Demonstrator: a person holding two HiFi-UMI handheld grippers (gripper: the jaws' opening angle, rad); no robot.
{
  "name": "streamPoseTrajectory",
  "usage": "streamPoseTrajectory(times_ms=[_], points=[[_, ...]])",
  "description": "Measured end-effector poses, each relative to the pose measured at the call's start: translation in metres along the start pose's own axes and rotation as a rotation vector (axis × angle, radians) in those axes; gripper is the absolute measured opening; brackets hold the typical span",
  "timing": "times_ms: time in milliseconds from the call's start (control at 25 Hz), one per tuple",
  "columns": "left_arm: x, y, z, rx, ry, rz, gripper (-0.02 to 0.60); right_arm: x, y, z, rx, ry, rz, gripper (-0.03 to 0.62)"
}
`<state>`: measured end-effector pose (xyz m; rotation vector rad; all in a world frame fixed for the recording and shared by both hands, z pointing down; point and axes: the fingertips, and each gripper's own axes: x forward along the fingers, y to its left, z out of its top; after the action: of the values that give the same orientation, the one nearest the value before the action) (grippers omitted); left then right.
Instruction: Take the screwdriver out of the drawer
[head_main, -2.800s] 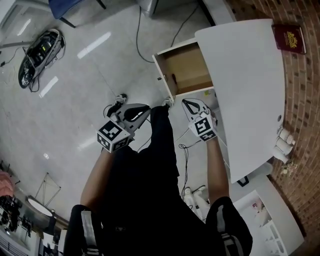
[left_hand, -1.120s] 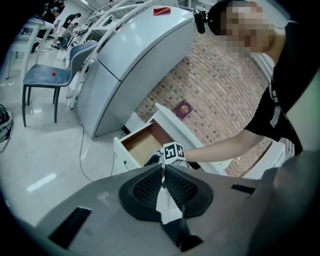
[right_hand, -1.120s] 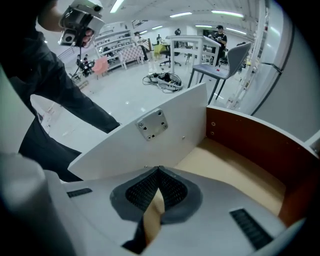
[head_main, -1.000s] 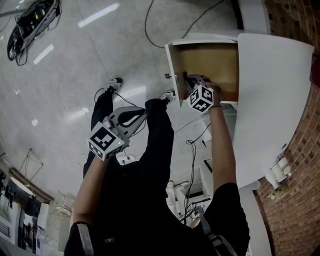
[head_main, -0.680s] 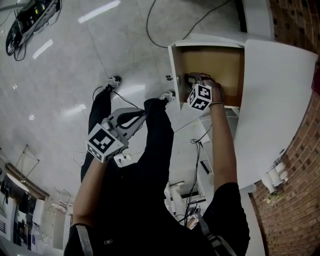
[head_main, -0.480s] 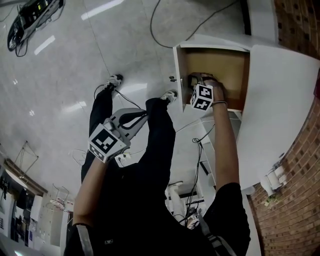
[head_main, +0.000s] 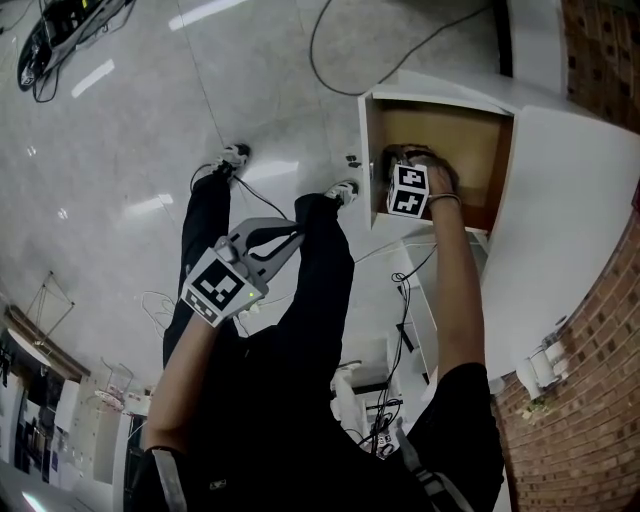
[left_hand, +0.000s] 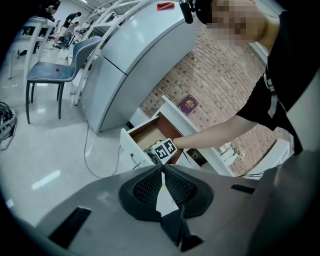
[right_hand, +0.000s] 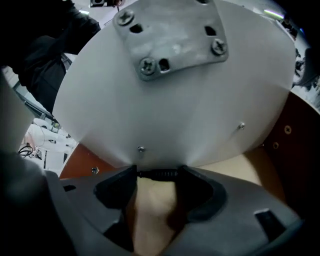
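The white drawer (head_main: 368, 150) stands pulled out from under the white tabletop (head_main: 570, 200), and its wooden floor shows. My right gripper (head_main: 398, 160) reaches steeply down into it. In the right gripper view its jaws (right_hand: 156, 172) are opening wide. The screwdriver's black ribbed handle (right_hand: 162, 174) lies crosswise between the fingertips, against the drawer's white front panel (right_hand: 175, 90). The pads do not press on it. My left gripper (head_main: 290, 232) hangs shut and holds nothing over the person's legs, away from the drawer. In its own view (left_hand: 162, 167) it looks toward the drawer (left_hand: 150, 131).
A brick wall (head_main: 590, 400) runs behind the table. Cables (head_main: 330, 50) trail over the glossy floor in front of the drawer. A dark red booklet (left_hand: 189, 104) lies on the tabletop, and a blue chair (left_hand: 55, 72) stands farther off.
My right gripper went from beside the table edge into the drawer and has sunk a little deeper over the last second. The left gripper has stayed over the legs.
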<state>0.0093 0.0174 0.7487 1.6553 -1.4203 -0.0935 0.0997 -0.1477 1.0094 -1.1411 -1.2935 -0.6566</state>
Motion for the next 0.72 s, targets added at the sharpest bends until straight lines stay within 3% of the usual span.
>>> streamPoseTrajectory(times_ms=[360,720], points=[[0.0012,-0.0037,-0.0051,0.006,0.007,-0.015,0.028,-0.0023,-0.0026,-0.0027,0.022,-0.015,0.069,0.284],[-0.0024,-0.0001,-0.0078,0.011,-0.004,-0.002,0.028,0.0018,0.0003,-0.0050,0.010,-0.003,0.013,0.265]])
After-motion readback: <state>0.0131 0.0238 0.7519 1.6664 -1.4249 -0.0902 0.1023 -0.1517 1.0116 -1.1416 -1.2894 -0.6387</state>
